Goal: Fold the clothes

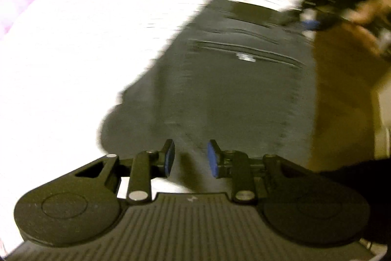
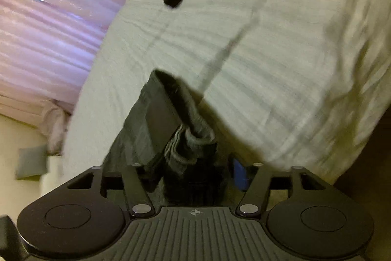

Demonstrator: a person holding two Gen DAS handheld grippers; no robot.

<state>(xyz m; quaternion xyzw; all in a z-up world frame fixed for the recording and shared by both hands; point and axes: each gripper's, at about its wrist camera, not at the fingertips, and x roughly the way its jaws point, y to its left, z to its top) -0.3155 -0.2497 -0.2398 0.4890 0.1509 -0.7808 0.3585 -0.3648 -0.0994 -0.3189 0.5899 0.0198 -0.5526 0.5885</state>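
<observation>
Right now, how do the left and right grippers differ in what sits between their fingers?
The left gripper has a clear gap between its blue pads, with nothing between them, above the grey trousers. The right gripper has the trousers' bunched waistband between its fingers; whether it presses is hidden. Both work over the white bed.

No text or label is sharp enough to read.
</observation>
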